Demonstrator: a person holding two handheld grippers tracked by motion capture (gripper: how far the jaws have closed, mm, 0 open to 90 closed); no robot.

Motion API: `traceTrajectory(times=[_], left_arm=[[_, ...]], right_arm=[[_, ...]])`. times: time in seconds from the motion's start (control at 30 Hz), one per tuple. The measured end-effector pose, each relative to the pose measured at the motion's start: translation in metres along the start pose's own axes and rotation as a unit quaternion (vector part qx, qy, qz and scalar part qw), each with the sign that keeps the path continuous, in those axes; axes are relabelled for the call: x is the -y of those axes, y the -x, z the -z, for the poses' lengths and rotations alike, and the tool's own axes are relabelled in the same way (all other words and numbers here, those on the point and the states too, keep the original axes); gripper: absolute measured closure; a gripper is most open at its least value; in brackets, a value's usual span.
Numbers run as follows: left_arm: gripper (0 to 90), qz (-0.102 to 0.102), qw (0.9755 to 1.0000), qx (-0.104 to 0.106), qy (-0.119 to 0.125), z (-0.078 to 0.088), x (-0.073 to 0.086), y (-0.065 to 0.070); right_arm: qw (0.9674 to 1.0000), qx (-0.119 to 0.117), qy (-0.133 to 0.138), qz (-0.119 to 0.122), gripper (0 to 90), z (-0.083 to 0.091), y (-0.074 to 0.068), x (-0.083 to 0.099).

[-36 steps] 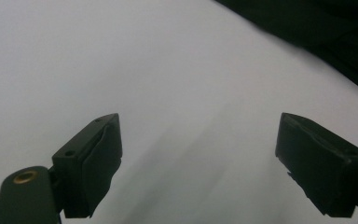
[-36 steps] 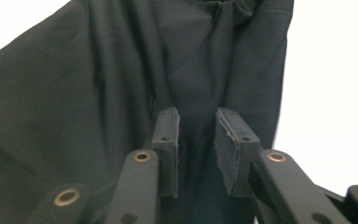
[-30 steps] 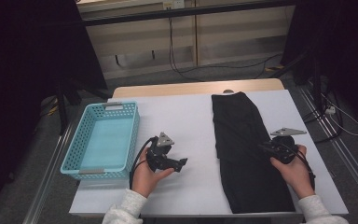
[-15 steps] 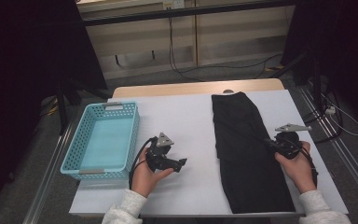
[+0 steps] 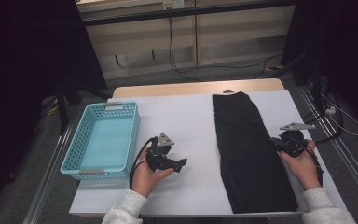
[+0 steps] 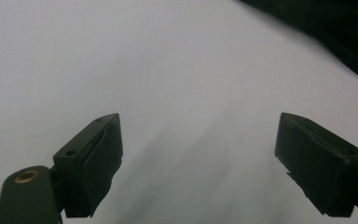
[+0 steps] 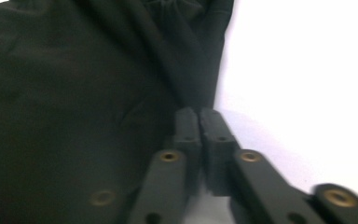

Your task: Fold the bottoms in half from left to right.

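A long black cloth [image 5: 247,149] lies flat on the right half of the white table [image 5: 186,116]. My right gripper [image 5: 276,142] sits at the cloth's right edge, about halfway along its length. In the right gripper view its jaws [image 7: 199,112] meet on the hem of the cloth [image 7: 74,93], and a raised fold runs up from their tips. These jaws have just closed and then eased open a hair. My left gripper [image 5: 179,164] rests open on bare table left of the cloth, with nothing between its fingers [image 6: 198,163]. A corner of the cloth [image 6: 345,37] lies beyond them.
A light blue plastic basket [image 5: 133,135], with nothing in it, stands at the table's left side, close to my left hand. Cables and dark stands crowd the floor behind and to the right of the table.
My right gripper has shifted slightly right and away along the cloth's edge. The left hand has kept still.
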State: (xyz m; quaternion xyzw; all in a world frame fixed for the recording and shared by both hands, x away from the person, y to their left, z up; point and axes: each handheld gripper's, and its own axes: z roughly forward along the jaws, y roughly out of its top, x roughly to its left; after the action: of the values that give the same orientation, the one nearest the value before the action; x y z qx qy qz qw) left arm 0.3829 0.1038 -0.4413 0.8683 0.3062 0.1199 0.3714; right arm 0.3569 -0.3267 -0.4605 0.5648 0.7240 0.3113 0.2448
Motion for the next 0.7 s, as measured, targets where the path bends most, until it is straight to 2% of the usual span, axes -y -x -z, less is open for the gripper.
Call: traceTrajectory(times=[0.03, 0.13, 0.17, 0.27, 0.47, 0.53, 0.57, 0.7], left_arm=[[15.0, 0.0, 1.0, 0.0, -0.001, 0.0, 0.0, 0.0], [14.7, 0.001, 1.0, 0.001, 0.0, 0.001, 0.0, 0.0], [14.7, 0.001, 1.0, 0.0, 0.003, 0.002, 0.0, -0.001], [14.4, 0.004, 1.0, -0.002, 0.003, 0.003, 0.0, -0.002], [13.6, 0.009, 0.9999, -0.003, 0.005, 0.006, 0.002, -0.006], [13.3, 0.009, 0.9999, -0.003, 0.006, 0.007, 0.002, -0.006], [13.0, 0.009, 0.9999, -0.005, 0.002, 0.008, 0.004, -0.007], [12.3, 0.013, 0.9999, -0.007, 0.001, 0.01, 0.006, -0.008]], right_arm=[[1.0, 0.005, 0.0, 0.005, 80.3, 0.0, -0.002, -0.001], [0.9998, 0.011, 0.002, 0.013, 76.7, 0.001, -0.004, -0.002], [0.9999, 0.01, 0.007, 0.011, 68.3, 0.001, -0.006, -0.004], [0.9998, 0.01, 0.016, 0.008, 57.5, 0.002, -0.01, -0.008], [0.9994, -0.008, 0.03, 0.016, 46.7, 0.002, -0.026, -0.019], [0.9994, -0.013, 0.03, 0.013, 43.9, 0.001, -0.028, -0.021], [0.9994, -0.02, 0.028, 0.006, 38.4, -0.001, -0.031, -0.023], [0.9991, -0.028, 0.03, 0.01, 33.1, -0.005, -0.038, -0.028]])
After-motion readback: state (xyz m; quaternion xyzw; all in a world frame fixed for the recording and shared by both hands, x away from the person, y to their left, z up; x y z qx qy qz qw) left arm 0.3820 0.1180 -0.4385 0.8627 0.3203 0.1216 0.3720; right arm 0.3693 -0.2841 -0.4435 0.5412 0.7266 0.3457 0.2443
